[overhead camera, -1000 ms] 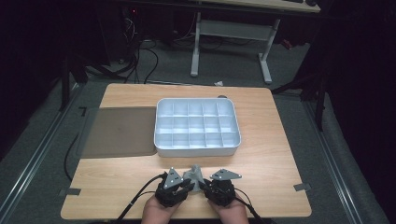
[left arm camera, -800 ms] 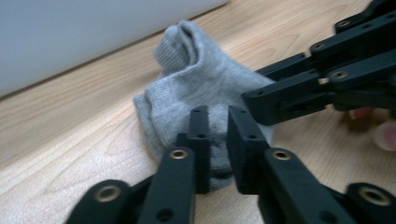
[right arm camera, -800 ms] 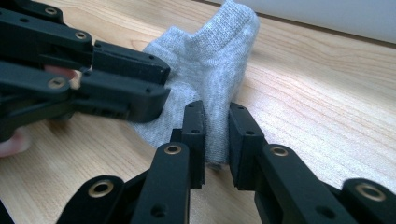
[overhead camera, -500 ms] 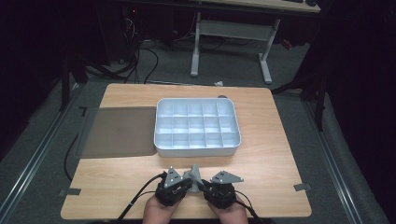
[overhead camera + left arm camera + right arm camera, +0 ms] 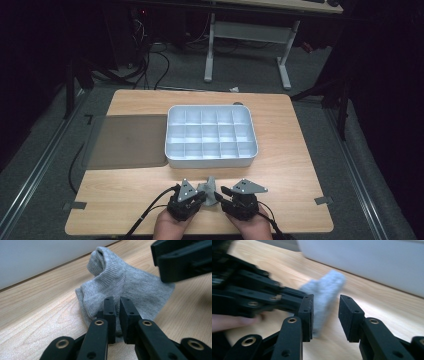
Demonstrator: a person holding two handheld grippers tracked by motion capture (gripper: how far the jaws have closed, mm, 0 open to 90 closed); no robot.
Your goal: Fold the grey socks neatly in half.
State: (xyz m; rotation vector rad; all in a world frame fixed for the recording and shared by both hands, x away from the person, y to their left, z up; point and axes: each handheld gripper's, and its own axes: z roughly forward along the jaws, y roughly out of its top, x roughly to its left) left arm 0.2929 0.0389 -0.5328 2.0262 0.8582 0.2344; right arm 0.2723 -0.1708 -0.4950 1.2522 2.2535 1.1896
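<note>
A small grey sock (image 5: 210, 186) lies bunched on the wooden table near its front edge, between my two grippers. My left gripper (image 5: 203, 197) comes at it from the left. In the left gripper view its jaws (image 5: 117, 315) are pinched together on the near edge of the sock (image 5: 125, 282). My right gripper (image 5: 219, 197) comes from the right. In the right gripper view its jaws (image 5: 325, 315) have just been opening and stand apart with the sock (image 5: 324, 287) between them, unpressed.
A white tray (image 5: 210, 162) with several empty compartments sits mid-table just beyond the sock. A dark mat (image 5: 127, 140) lies to its left. Bare wood (image 5: 295, 175) stretches to the right. Cables trail from both grippers toward the front edge.
In the high view the right gripper's top plate sits slightly farther right than before. The sock and the left gripper stay where they were.
</note>
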